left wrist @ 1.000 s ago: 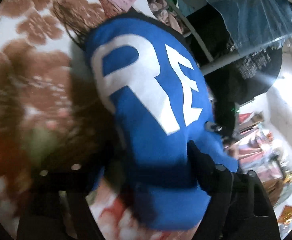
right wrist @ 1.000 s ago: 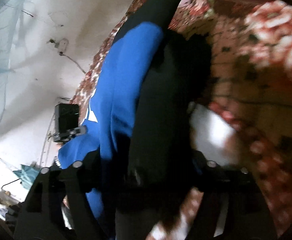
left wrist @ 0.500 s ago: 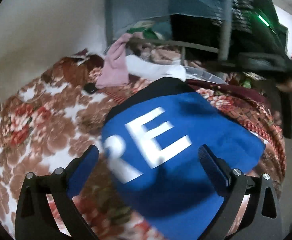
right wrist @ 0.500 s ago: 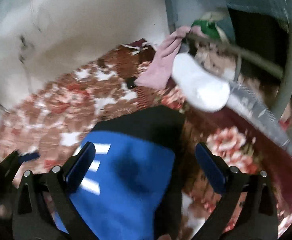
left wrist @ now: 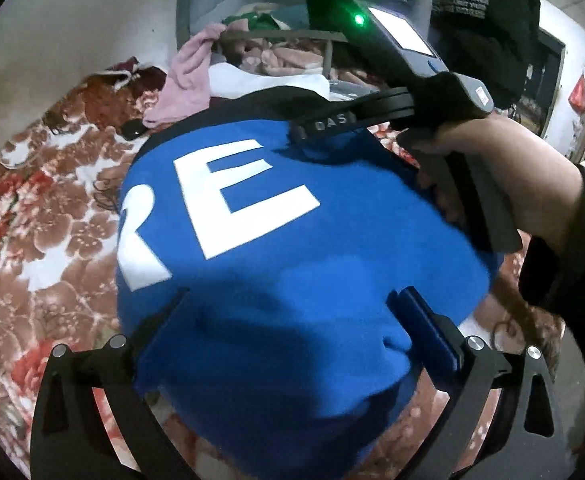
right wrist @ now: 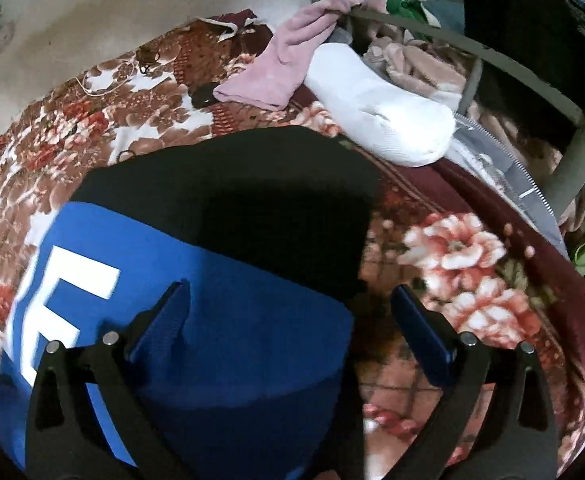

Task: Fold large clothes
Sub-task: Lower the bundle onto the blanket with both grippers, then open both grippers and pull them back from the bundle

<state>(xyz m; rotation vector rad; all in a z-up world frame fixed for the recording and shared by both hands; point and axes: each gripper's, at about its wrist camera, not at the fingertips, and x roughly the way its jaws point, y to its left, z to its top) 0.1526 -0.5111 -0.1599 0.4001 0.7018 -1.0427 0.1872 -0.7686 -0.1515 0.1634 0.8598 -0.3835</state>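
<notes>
While the folded blue-and-black fleece garment (left wrist: 276,280) lay on the floral blanket (left wrist: 44,216) | left gripper (left wrist: 292,320) spread wide above it, empty | right gripper (right wrist: 288,316) likewise released over its edge | lettering read "RE"

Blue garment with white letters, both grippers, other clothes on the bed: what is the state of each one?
Blue garment with white letters: folded, lying flat on floral blanket.
Left gripper: open, holds nothing.
Right gripper: open, holds nothing.
Pink cloth: crumpled.
White cloth: unfolded.
</notes>
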